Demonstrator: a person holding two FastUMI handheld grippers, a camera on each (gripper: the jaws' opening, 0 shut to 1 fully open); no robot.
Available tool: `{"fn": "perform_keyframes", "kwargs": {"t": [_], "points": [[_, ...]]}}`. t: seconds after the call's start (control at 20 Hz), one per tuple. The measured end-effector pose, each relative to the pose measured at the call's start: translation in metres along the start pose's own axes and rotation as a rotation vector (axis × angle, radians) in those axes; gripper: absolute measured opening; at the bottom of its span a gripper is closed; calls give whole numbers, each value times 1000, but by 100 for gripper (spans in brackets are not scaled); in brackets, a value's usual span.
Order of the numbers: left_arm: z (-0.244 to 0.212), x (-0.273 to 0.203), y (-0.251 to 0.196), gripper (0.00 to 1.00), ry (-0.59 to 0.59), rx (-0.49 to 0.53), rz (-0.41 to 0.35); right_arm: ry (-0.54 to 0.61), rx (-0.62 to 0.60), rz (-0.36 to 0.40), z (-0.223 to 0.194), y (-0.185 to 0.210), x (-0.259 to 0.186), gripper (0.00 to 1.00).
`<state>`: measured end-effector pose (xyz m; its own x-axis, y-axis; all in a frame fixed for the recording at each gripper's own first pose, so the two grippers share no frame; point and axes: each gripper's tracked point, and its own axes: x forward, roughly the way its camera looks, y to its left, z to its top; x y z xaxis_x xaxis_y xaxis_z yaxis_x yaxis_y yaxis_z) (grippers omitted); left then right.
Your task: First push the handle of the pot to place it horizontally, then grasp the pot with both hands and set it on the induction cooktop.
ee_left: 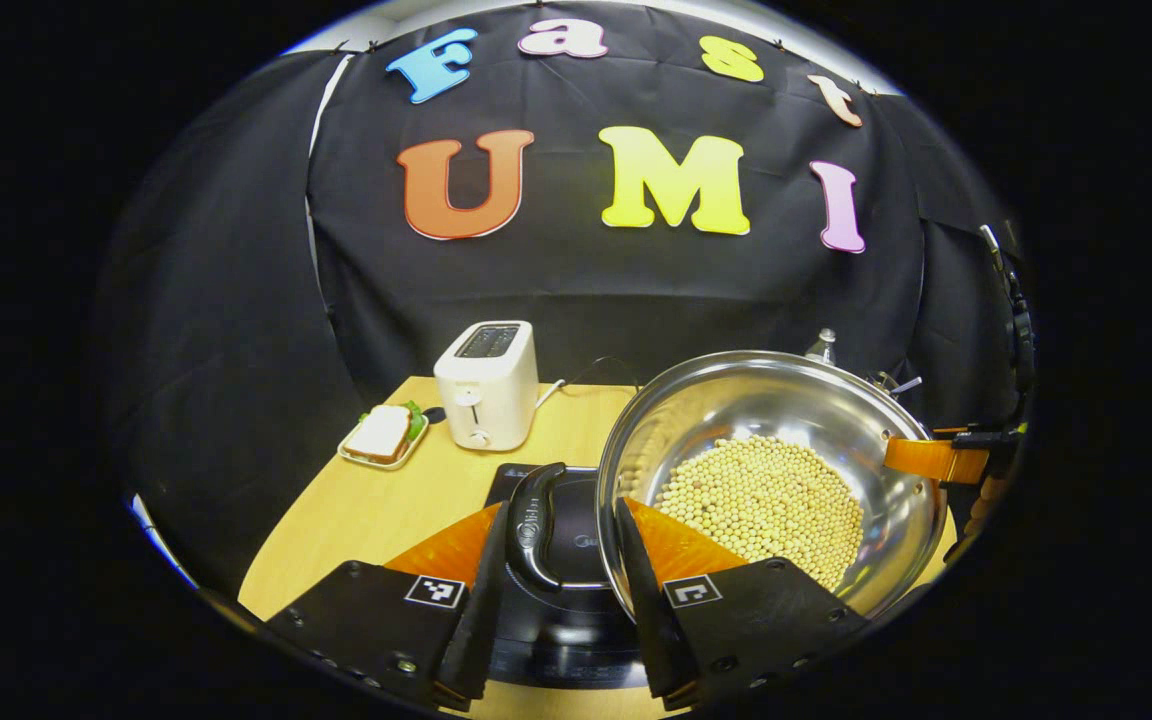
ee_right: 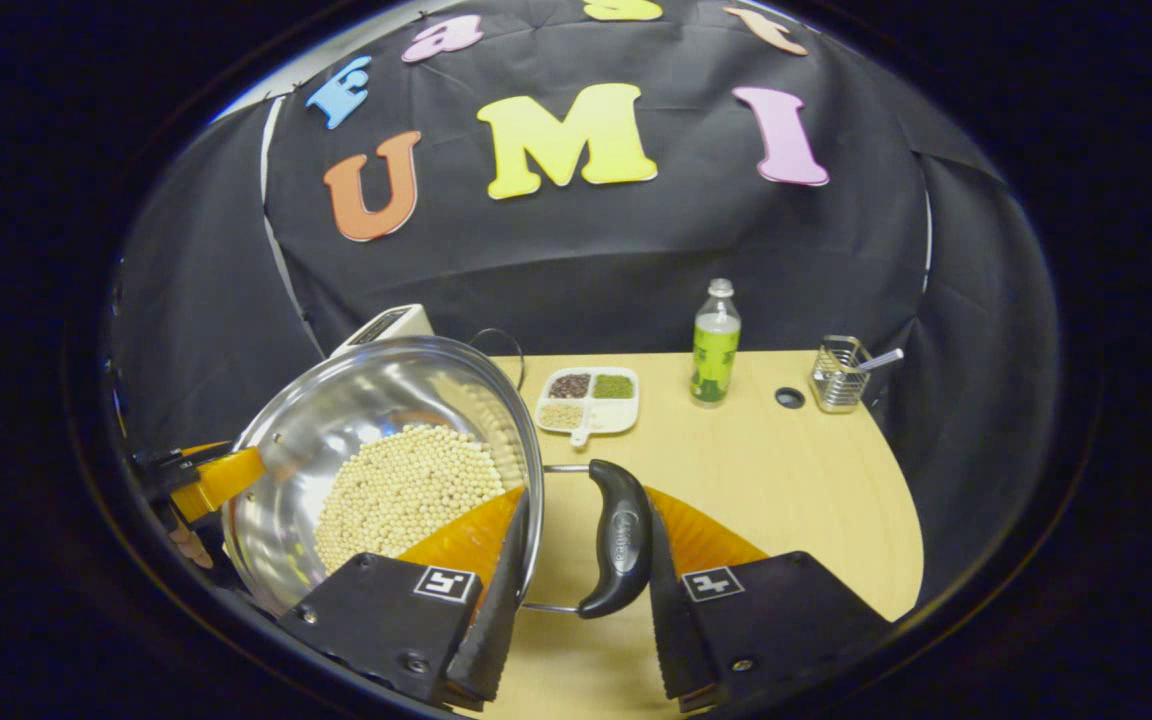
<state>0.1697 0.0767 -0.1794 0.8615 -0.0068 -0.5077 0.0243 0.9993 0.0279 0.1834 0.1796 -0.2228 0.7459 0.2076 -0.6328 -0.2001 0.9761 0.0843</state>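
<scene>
Black serrated fingers of the left gripper [ee_left: 556, 590] are seen bracketing the pot's left handle [ee_left: 534, 525]; whether both press on it cannot be told. Likewise the right gripper [ee_right: 576, 590] around the right handle [ee_right: 618, 550]. The pot [ee_left: 766, 400] of soybeans [ee_left: 761, 500] is held tilted, with the induction cooktop [ee_left: 561, 600] at its 9 o'clock. Handle-levelling is judged done; setting down remains.

The left gripper [ee_left: 558, 560] jaws straddle the pot's [ee_left: 766, 480] black handle [ee_left: 534, 525] above the induction cooktop [ee_left: 561, 610].
</scene>
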Motion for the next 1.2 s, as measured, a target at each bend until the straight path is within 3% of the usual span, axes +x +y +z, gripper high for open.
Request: {"fn": "perform_keyframes", "kwargs": {"t": [0.35,0.85,1.1,1.2], "points": [[-4,21,52,57,19,-37,74,29,-24,49,0,49,43,61],[-44,75,93,58,112,-76,146,111,-5,73,-38,82,118,61],[-68,101,101,58,141,-95,145,126,-1,63,-60,86,141,61],[-75,108,101,58,134,-114,133,66,-4,49,-51,81,146,61]]}}
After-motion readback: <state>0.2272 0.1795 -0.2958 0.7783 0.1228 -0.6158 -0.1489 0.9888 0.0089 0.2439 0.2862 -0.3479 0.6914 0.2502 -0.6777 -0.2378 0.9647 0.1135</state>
